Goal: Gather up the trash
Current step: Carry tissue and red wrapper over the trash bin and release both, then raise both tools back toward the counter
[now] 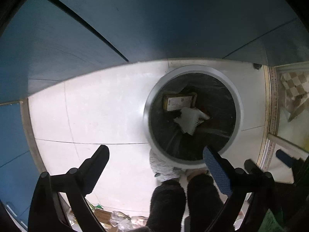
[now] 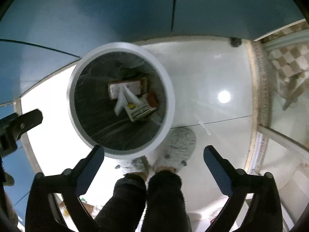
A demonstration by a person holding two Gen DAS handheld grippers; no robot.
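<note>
Looking straight down, the right gripper (image 2: 154, 154) has its jaws spread wide with nothing between them. Below and to the left stands a round white bin (image 2: 170, 89) lined with a dark bag, on a pale tiled floor (image 2: 212, 73). Inside lie a flat brown box with a white label (image 2: 133, 86), a printed carton (image 2: 142, 109) and a white paper scrap (image 2: 120, 102) across them. The person's dark fleecy trouser legs (image 2: 154, 197) and grey fluffy slippers (image 2: 177, 145) stand just beside the bin. The left gripper (image 2: 19, 127) shows at the left edge. Blue cabinet fronts (image 2: 115, 9) run along the top
</note>
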